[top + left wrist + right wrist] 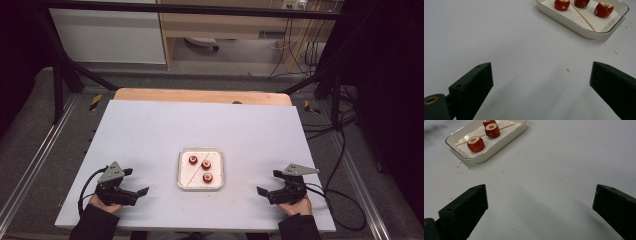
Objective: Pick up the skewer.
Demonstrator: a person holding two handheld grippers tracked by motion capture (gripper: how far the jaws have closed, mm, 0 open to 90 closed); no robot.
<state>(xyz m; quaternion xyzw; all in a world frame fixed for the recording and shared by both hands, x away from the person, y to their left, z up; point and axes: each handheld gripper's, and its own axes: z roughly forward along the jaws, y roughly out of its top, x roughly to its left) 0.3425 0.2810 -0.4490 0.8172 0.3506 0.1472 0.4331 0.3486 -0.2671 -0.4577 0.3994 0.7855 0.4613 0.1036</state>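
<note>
A white rectangular tray [218, 170] sits in the middle of the white table, holding three red cored fruits [206, 164] and a thin wooden skewer [196, 173] lying diagonally. The tray [584, 30] shows in the upper right of the left gripper view with its fruits [603, 9] and skewer [584, 17]. In the right gripper view the tray [499, 146] lies upper left, fruits [475, 144] inside. My left gripper [136, 181] rests near the front left of the table, open and empty. My right gripper [268, 182] stands at the front right, open with nothing between its jaws.
Small crumbs [568, 70] dot the table around the tray. A wooden board edge [200, 95] runs along the table's far side. Black frame bars and cables [345, 165] stand at the right; shelving [225, 30] lies beyond.
</note>
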